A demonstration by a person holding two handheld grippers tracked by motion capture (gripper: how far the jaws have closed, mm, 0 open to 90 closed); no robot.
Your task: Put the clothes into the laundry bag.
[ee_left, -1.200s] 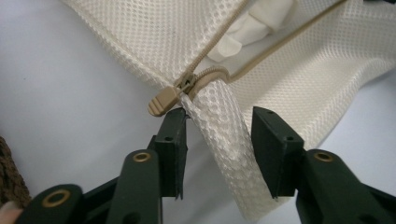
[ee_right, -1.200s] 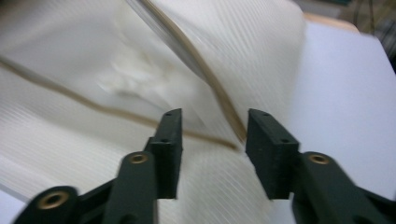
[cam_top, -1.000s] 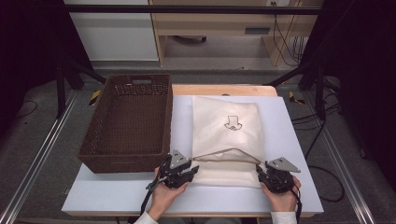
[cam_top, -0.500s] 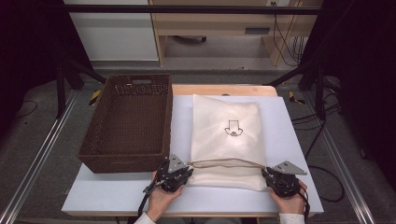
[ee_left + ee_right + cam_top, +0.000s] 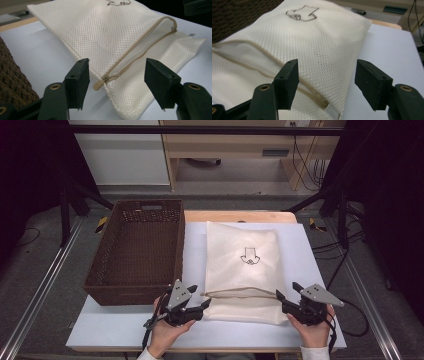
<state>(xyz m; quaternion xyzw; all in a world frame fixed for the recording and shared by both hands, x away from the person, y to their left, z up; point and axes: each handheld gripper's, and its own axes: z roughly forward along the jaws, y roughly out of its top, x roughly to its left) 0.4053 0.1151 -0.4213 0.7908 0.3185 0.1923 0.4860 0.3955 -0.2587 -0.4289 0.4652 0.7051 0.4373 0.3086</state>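
Note:
A cream mesh bag (image 5: 243, 265) with a small black print lies flat on the white table (image 5: 310, 250). Its tan zipper runs across the near end, partly unzipped. My left gripper (image 5: 204, 305) hovers at the bag's near left corner. Its jaws have just been opening, and the zipper pull (image 5: 98, 85) lies between them untouched. My right gripper (image 5: 286, 293) sits at the near right corner. Its jaws have also just been opening and stand wide over the bag's edge (image 5: 322, 62), pressing on nothing.
A brown wicker basket (image 5: 137, 247) stands on the table's left half, close beside my left gripper. Bare white tabletop runs to the right of the bag and along the near edge. Black frame posts and cables lie beyond the table.
Both grippers have let go of the bag's near end, opened their jaws and lifted slightly. The gaping zipper mouth has dropped flatter.

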